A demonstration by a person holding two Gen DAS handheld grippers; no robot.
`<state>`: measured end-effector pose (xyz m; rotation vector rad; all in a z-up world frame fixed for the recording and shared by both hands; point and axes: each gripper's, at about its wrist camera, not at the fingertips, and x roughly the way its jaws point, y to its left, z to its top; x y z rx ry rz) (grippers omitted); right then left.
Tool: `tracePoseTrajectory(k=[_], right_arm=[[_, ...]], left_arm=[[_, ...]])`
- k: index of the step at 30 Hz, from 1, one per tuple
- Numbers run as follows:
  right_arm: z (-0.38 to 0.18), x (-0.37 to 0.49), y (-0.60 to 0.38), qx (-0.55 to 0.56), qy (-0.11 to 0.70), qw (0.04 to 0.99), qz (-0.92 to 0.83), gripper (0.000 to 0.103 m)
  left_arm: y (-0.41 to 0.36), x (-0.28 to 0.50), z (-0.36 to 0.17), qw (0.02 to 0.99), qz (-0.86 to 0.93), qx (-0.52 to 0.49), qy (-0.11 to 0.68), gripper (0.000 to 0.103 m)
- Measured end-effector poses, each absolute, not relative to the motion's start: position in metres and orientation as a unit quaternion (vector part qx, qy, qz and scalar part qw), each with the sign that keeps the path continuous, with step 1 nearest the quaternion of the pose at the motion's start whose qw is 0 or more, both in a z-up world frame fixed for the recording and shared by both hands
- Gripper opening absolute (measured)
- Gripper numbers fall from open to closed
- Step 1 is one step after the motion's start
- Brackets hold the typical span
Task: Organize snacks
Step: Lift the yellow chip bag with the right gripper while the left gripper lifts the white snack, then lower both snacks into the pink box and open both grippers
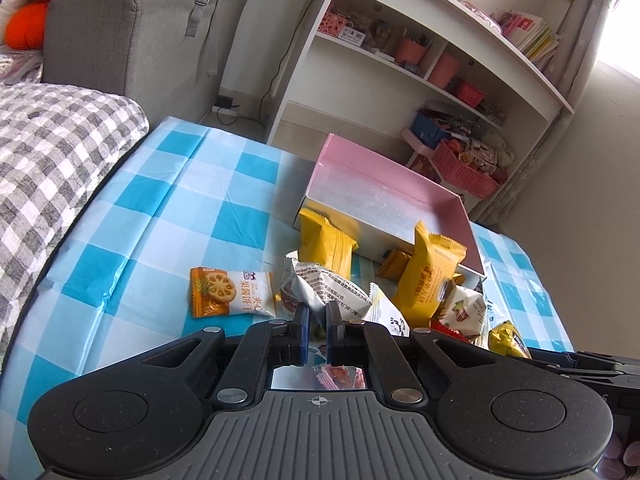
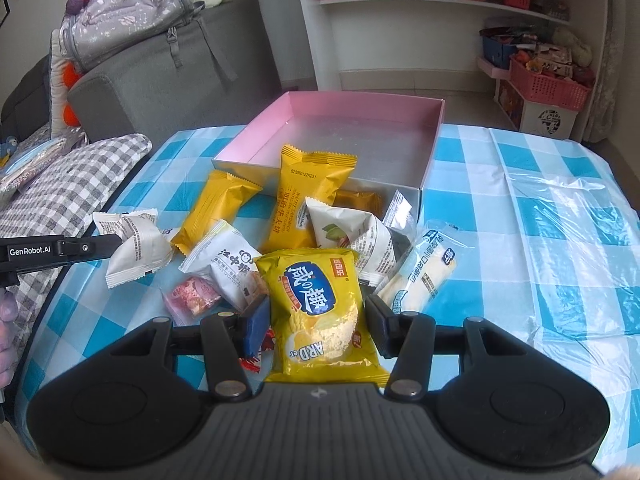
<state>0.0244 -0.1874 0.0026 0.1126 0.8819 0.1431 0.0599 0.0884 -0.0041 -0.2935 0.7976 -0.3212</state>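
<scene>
My left gripper (image 2: 120, 242), marked GenRobot.AI, pinches a white snack packet (image 2: 134, 246) above the checked cloth (image 2: 520, 216). My right gripper (image 2: 316, 322) clasps a yellow packet (image 2: 320, 312) reading "ARD", near the pink box (image 2: 360, 120).

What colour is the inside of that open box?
Pink walls with a silvery floor; the box shows best in the right wrist view.

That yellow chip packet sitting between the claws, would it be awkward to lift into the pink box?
Probably easy. The yellow chip packet looks puffed with air, so likely light for its size. Its glossy film may slip or crumple between the right gripper, whose pads sit at its sides. The chips inside could crack if squeezed hard. The pink box stands open.
</scene>
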Motion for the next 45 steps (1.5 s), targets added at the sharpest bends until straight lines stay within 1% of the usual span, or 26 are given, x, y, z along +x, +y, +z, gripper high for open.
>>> tracePoseTrajectory(k=[5,10,17,22,27,32,36,37,38,45], right_arm=[[0.01,0.027,-0.192,0.071,0.414,0.905,0.065,0.048],[0.02,0.039,-0.198,0.086,0.4,0.91,0.058,0.048],[0.026,0.083,-0.216,0.127,0.374,0.918,0.039,0.048],[0.011,0.115,-0.227,0.142,0.374,0.916,0.021,0.048],[0.0,0.137,-0.234,0.151,0.369,0.917,0.015,0.048],[-0.008,0.148,-0.233,0.148,0.361,0.92,0.023,0.048],[-0.014,0.153,-0.23,0.137,0.365,0.92,0.024,0.048],[-0.016,0.155,-0.229,0.136,0.367,0.92,0.026,0.045],[-0.017,0.156,-0.229,0.138,0.37,0.918,0.027,0.04],[-0.023,0.158,-0.224,0.142,0.381,0.913,0.032,0.04]], left_arm=[[0.092,0.058,0.006,0.898,-0.161,-0.161,0.376,0.005],[0.08,0.065,0.02,0.9,-0.174,-0.168,0.362,0.005],[0.045,0.108,0.033,0.909,-0.19,-0.151,0.338,0.005],[0.02,0.148,0.027,0.915,-0.195,-0.124,0.332,0.005],[0.0,0.184,0.004,0.917,-0.185,-0.092,0.341,0.005],[-0.006,0.204,-0.022,0.912,-0.167,-0.054,0.372,0.005],[-0.005,0.204,-0.021,0.908,-0.169,-0.053,0.379,0.005],[-0.005,0.205,-0.02,0.907,-0.167,-0.049,0.382,0.005],[-0.006,0.205,-0.02,0.906,-0.166,-0.046,0.386,0.005],[-0.008,0.202,-0.018,0.898,-0.164,-0.037,0.406,0.005]])
